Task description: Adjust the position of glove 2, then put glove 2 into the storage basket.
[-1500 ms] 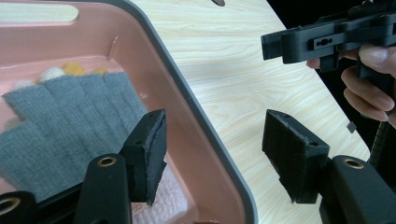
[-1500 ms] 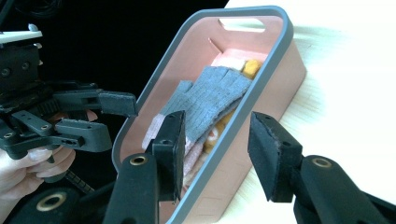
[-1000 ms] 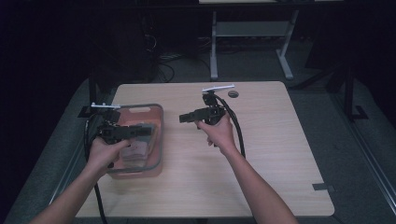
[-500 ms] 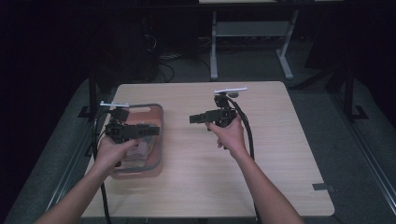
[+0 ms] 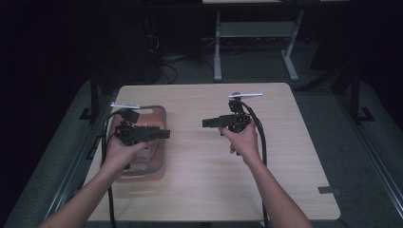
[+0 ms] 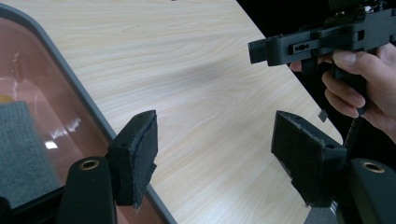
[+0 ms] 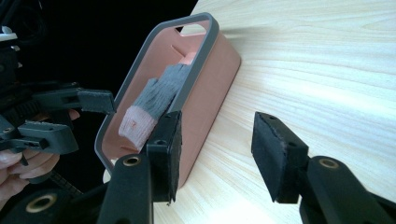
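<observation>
A pink see-through bin [image 5: 159, 164] with a grey rim stands at the left of the wooden table [image 5: 285, 142]. Inside it lies a grey knitted glove with a pink cuff [image 7: 159, 98]. My left gripper [image 5: 163, 135] hovers over the bin and points right, open with nothing between its pads [image 6: 135, 156]. My right gripper [image 5: 207, 123] is held above the table's middle and points left at the bin, open and holding nothing. The two grippers face each other, a short gap apart. In the left gripper view the right gripper [image 6: 317, 39] shows at the upper right, and the bin's rim [image 6: 79, 95] runs along the left.
A small grey tape strip [image 5: 328, 191] is stuck near the table's front right corner. Black cables [image 5: 260, 142] trail from both grippers toward the person. Beyond the far edge stand a white desk frame [image 5: 217, 52] and dark floor clutter.
Both grippers have drifted a little to the right over the table, keeping the same gap. Both stay open.
</observation>
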### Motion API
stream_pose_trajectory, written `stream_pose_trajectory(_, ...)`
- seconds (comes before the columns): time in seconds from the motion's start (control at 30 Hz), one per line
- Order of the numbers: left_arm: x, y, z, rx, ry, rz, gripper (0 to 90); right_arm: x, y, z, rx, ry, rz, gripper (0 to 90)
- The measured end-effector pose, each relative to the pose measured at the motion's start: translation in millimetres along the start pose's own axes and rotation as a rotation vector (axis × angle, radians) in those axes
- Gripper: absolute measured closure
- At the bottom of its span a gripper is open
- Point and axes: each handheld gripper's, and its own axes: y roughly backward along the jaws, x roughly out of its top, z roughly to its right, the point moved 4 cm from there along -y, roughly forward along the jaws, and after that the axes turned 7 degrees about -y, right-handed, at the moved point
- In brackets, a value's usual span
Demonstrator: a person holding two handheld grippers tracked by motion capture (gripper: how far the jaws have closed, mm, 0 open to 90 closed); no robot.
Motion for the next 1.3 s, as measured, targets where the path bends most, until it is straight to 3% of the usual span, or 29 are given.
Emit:
stream_pose_trajectory(0.23, 2.1, -9.6, 3.9, -0.014, -0.007, -0.009, 30.2, -2.7, 9.8, 11.6, -0.006, -0.019, 0.012, 51.9)
stream_pose_trajectory(1.3, 3.3, -66.4, 48.1, -0.123, -0.07, -0.069, 28.2, -25.7, 65.1, 73.4, -0.039, -0.13, 0.091, 49.0)
